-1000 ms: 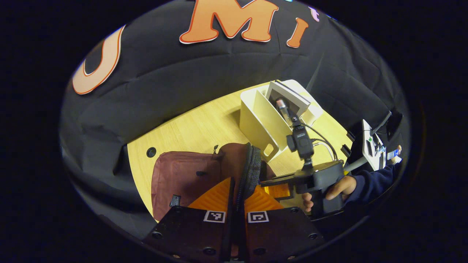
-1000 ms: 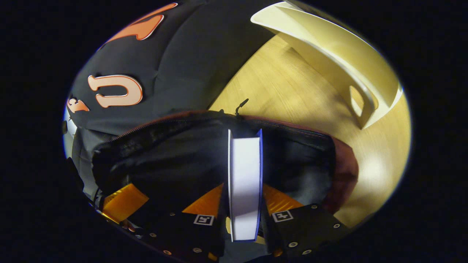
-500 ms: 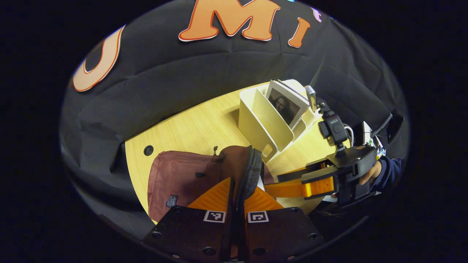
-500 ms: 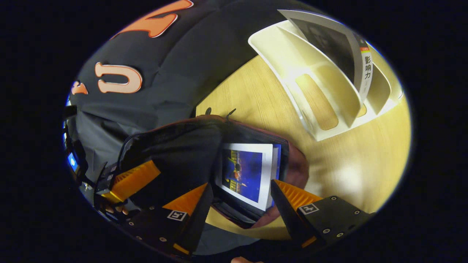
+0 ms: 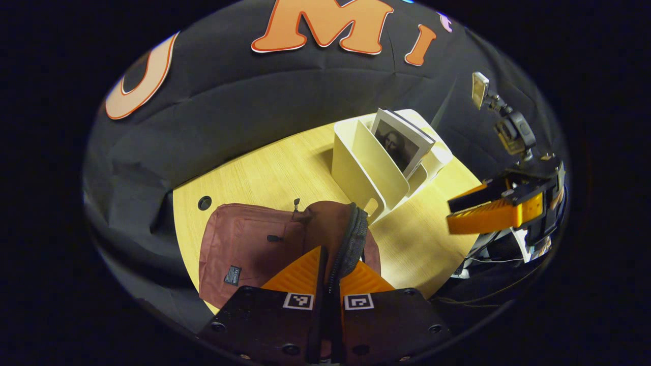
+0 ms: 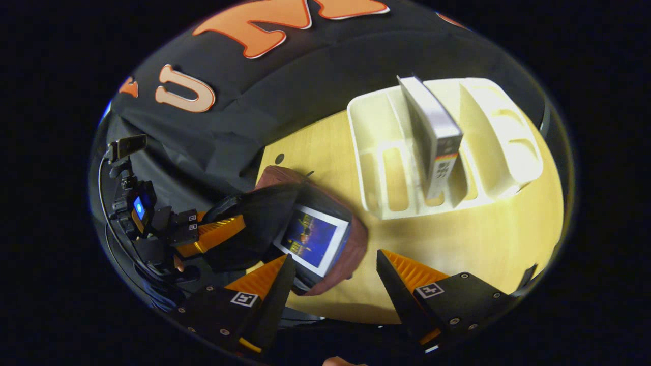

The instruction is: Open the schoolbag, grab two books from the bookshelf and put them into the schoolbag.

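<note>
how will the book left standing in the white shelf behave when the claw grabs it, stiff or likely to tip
The book looks thick with a squared spine, so probably stiff and fairly heavy. It leans against a divider of the bookshelf, so a sideways nudge may tip it. The open right claw likely needs a firm pinch.

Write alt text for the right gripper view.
The right tongs hang open above a wooden table, over a schoolbag with a blue book inside. The left tongs grip the bag's flap, and a second book stands in a cream bookshelf behind.
</note>
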### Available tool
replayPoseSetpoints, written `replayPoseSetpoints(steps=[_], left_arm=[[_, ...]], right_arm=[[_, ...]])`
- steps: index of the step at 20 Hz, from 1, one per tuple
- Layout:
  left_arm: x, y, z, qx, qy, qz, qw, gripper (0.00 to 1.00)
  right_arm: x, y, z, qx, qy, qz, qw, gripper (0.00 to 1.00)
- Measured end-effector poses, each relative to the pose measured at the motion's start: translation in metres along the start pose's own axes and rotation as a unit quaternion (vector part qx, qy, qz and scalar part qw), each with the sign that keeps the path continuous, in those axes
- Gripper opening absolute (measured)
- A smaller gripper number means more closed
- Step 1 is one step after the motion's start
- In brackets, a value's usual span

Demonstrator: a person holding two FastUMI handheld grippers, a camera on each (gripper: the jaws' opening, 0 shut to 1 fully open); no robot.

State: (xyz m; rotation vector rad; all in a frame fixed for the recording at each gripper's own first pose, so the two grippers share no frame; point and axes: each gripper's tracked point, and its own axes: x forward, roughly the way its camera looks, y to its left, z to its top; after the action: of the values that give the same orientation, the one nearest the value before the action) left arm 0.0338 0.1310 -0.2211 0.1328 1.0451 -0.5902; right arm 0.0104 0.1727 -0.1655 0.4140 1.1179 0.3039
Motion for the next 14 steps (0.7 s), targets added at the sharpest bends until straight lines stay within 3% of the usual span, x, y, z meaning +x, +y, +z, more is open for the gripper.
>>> replayPoseSetpoints(steps=[7,14], left_arm=[[0.006,-0.003,-0.005,-0.026,0.001,0.001,1.000,0.08],[0.009,0.000,-0.008,-0.044,0.013,0.011,0.999,0.08]], right_arm=[[-0.055,-0.043,0.053,-0.058,0.016,-0.080,0.995,0.97],[-0.051,-0.058,0.122,-0.096,0.026,-0.100,0.990,0.98]])
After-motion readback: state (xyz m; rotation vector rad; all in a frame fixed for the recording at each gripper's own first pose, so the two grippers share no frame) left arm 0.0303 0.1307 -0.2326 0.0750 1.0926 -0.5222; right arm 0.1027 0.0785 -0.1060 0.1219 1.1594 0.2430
